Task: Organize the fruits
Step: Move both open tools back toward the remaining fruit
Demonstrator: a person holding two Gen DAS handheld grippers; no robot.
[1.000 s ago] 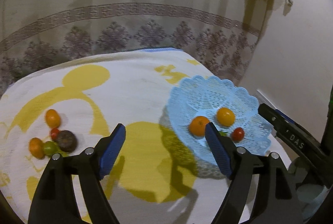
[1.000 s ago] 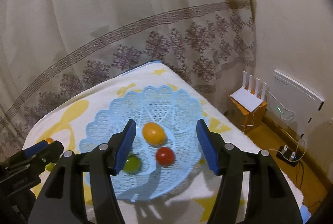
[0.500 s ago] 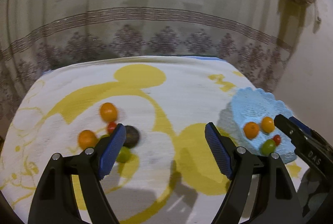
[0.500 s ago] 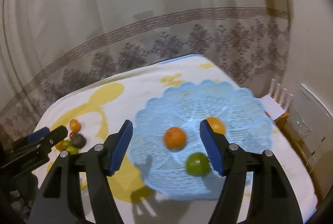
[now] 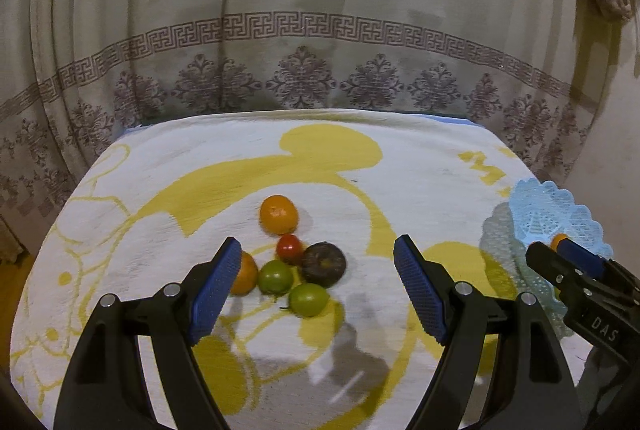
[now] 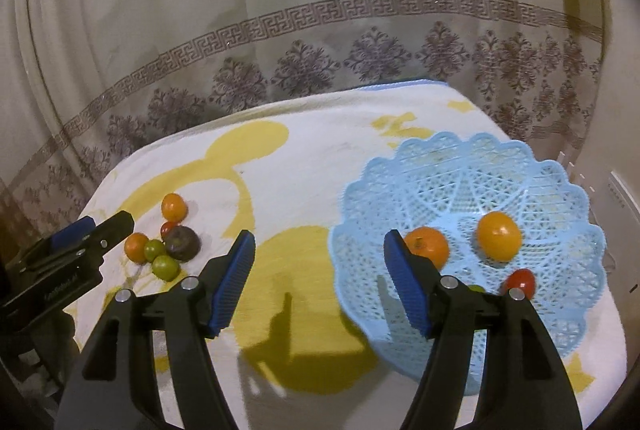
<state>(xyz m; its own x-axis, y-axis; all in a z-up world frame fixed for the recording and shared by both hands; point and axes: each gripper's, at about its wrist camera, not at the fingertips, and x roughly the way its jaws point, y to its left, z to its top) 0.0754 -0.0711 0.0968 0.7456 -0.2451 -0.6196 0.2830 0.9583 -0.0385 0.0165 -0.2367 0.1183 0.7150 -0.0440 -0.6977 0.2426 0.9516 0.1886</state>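
Green tomato [image 5: 308,299] lies between left claw [image 5: 318,294] jaws (wide, empty)

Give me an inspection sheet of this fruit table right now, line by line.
Surface: table under a white and yellow cloth.
Job's things: six loose fruits huddled on the cloth; blue basket holds an orange, a yellow-orange fruit, a red tomato, a green fruit mostly hidden.
Clutter: nothing seen.
Grippers: left gripper open, empty, at the loose fruits; right gripper open, empty, beside the basket.
Cables: nothing seen.
Surroundings: patterned curtain behind the table.
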